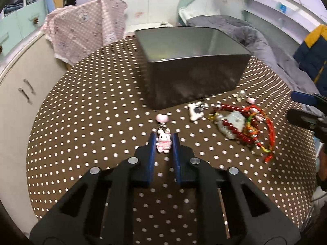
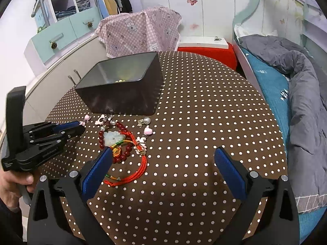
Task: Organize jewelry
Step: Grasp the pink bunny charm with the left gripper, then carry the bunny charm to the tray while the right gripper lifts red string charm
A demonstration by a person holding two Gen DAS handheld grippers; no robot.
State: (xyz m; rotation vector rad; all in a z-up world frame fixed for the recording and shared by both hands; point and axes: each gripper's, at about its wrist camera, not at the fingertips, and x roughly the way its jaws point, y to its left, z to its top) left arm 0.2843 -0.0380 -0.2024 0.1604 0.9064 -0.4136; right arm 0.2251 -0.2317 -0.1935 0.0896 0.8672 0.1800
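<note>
Pink rabbit charm [image 1: 163, 143], light, hard and slippery, lies on the tablecloth [image 1: 92, 122] between the left gripper [image 1: 164, 140] fingers, narrowly apart; grip its body; right gripper [image 2: 163, 159] gapes wide.

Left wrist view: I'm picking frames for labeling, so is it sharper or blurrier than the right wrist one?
Left wrist view: blurrier, bead bracelet smeared, tin box soft. Right wrist view: crisper, table dots sharp, both bent by fisheye.
</note>
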